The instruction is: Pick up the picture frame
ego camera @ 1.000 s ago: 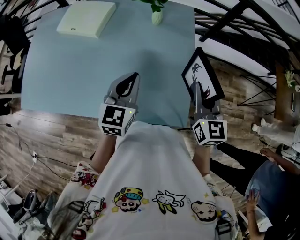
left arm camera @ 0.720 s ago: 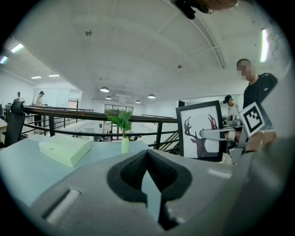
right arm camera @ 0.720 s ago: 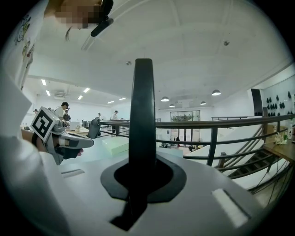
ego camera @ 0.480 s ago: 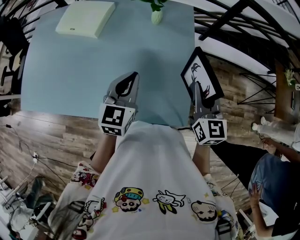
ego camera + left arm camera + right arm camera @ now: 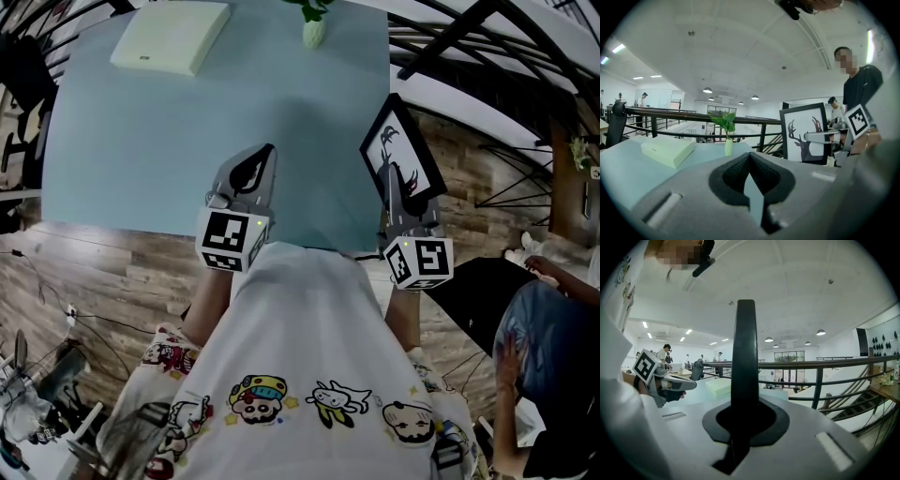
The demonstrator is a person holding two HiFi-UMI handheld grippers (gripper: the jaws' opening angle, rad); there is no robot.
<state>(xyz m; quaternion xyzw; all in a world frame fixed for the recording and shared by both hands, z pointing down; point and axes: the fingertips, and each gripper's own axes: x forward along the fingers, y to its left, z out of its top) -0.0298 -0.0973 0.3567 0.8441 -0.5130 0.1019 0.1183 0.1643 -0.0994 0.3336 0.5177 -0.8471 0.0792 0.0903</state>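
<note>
Nothing on the desk [image 5: 141, 141] has moved since the earlier frame; only a person [image 5: 548, 337] at 4 o'clock has shifted. The right gripper [image 5: 388, 180] keeps its jaws clamped on one edge of the picture frame [image 5: 405, 148], which is held upright at 2 o'clock, at the right edge of the desk. The left gripper [image 5: 270, 152], near the centre, has its jaws together with nothing between them. A pale green box [image 5: 172, 36] lies at 11 o'clock, and a small vase [image 5: 314, 34] stands at 12 o'clock.

Office mezzanine, shown by railing [image 5: 670, 111] and ceiling lights [image 5: 707, 90].
</note>
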